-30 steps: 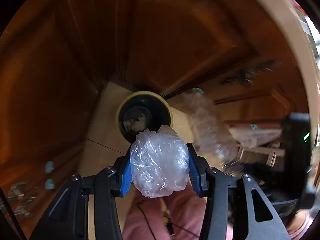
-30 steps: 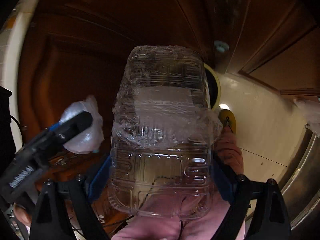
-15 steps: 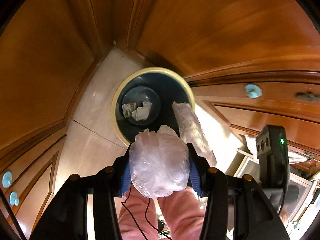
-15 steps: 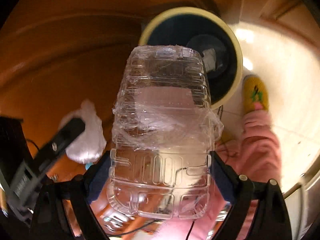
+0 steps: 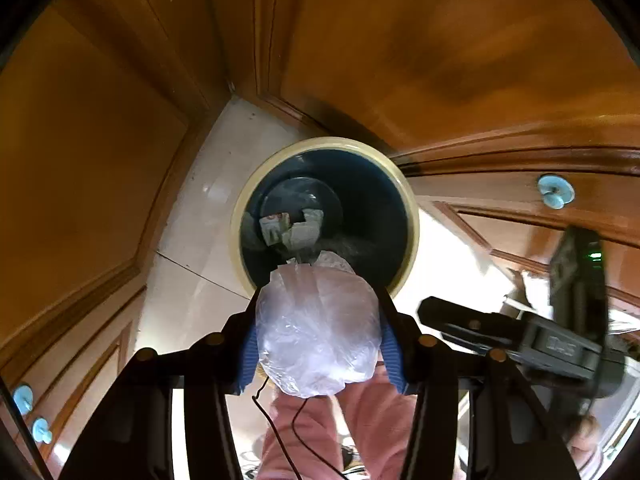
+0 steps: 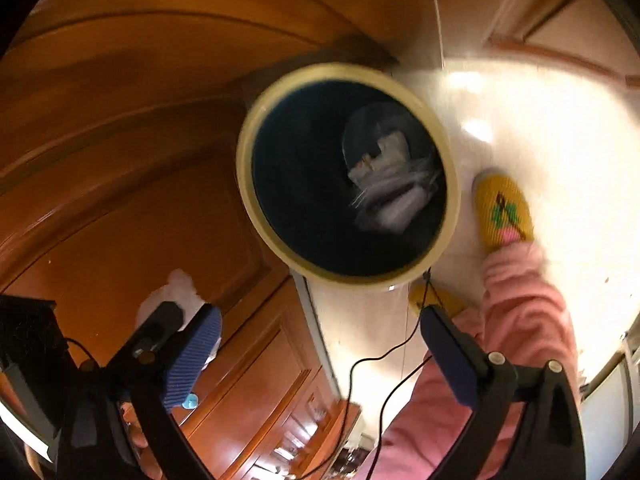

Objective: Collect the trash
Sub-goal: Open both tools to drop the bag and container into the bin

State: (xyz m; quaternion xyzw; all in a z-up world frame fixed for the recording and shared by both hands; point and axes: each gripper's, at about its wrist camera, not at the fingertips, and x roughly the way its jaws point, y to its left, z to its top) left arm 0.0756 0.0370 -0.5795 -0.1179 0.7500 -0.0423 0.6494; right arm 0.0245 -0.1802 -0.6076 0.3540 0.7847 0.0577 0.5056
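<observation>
A round bin [image 5: 324, 143] with a cream rim and a dark inside stands on the floor below both grippers. My left gripper [image 5: 320, 296] is shut on a crumpled ball of clear plastic bag [image 5: 318, 332], held just over the bin's near rim. My right gripper [image 6: 320, 314] hangs above the bin [image 6: 250, 184]; its jaws are opening and nothing is between them. A clear plastic container [image 6: 394, 196] shows as a blur inside the bin, above scraps of paper trash [image 5: 292, 228]. The bag [image 6: 180, 292] also shows at the left of the right wrist view.
Wooden cabinet doors [image 5: 100, 160] with pale blue knobs [image 5: 555, 191] close in behind and beside the bin. The floor [image 6: 540, 128] is pale tile. A person's pink trouser legs [image 6: 516, 320] and yellow slipper [image 6: 504, 208] stand beside the bin. Black cables [image 6: 376, 360] dangle below the grippers.
Both grippers sank toward the bin. The right gripper let go of the clear container, which dropped into the bin. The left gripper still holds the bag.
</observation>
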